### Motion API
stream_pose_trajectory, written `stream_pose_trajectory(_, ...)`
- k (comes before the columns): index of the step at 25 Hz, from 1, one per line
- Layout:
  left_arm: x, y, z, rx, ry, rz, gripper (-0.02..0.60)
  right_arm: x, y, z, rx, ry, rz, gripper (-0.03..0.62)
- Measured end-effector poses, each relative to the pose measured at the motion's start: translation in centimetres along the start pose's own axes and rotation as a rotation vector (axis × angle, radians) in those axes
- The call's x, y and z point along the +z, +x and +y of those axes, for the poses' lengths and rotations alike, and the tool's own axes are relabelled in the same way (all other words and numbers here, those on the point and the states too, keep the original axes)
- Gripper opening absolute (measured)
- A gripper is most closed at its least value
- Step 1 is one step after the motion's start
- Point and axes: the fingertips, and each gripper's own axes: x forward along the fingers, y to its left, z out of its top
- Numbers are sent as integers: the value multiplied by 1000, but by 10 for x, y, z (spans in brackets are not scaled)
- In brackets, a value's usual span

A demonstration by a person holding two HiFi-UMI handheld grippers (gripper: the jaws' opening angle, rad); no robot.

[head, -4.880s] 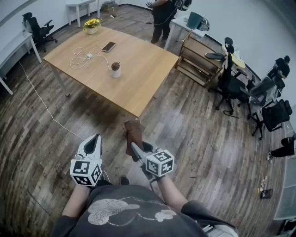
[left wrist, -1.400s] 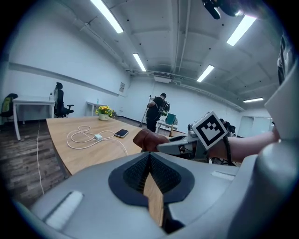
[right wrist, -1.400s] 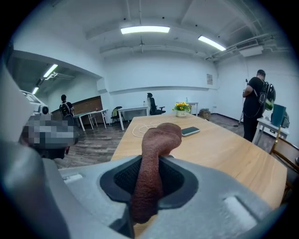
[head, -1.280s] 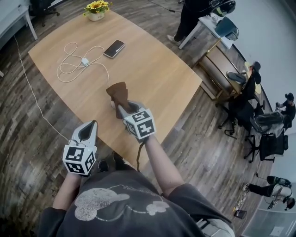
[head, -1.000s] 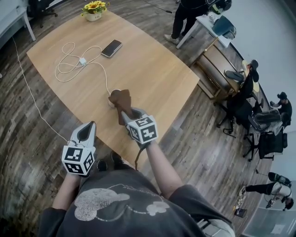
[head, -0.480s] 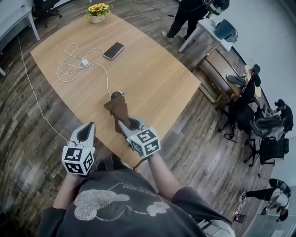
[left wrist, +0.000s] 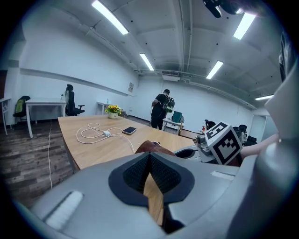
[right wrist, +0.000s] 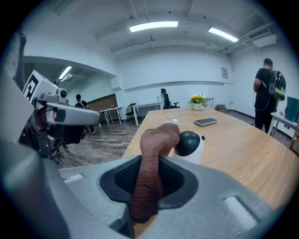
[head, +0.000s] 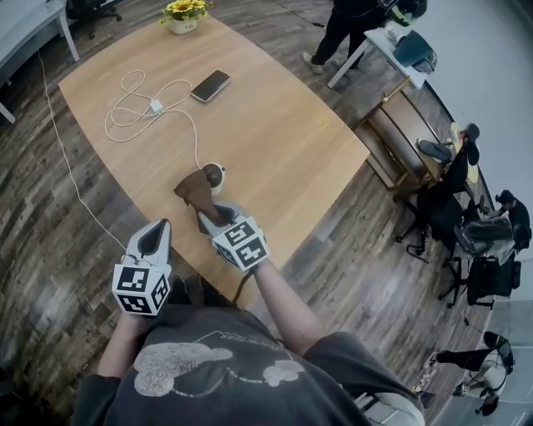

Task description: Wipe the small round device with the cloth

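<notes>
The small round device [head: 216,177] [right wrist: 189,145], white with a black dome, stands near the wooden table's [head: 283,133] front edge. My right gripper [head: 206,215] [right wrist: 148,179] is shut on a brown cloth [head: 196,190] [right wrist: 153,154]. The cloth's bunched top leans against the device's left side. My left gripper [head: 152,238] [left wrist: 150,172] hangs off the table's front edge, left of the right one, shut with nothing between its jaws. The cloth [left wrist: 152,147] and the right gripper's marker cube [left wrist: 223,142] show in the left gripper view.
A white cable [head: 141,100] with an adapter runs across the table to the device. A phone [head: 210,85] and a pot of yellow flowers [head: 185,15] lie further back. A person [head: 346,23] stands beyond the table; desks, a shelf and office chairs [head: 462,216] line the right.
I walked up to the table. Over the last second the right gripper drew the cloth back and left across the device, uncovering its dome. The left gripper has stayed put.
</notes>
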Motion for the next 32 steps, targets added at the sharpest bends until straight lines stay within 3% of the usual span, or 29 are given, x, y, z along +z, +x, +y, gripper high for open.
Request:
stream_pose_trajectory(7,-8,5,11,-60,4,44,18,-29,12,-22,-59,136,96,80)
stream_pose_trajectory(17,-5,15,30,-115,46,55,18,-66,22,-13,-95,193,233,80)
stream_pose_trajectory(21,-2,19,31,-131,57,49,18,-54,7,0,-102,181,161,80)
stream_pose_trajectory(26,9,23,28,-155,75,32,18,-20,-41,6,-164,171,-44,80)
stream_pose_trajectory(32,13,23,23,-178,94,33,18,-3,-75,-21,-274,161,-150,80)
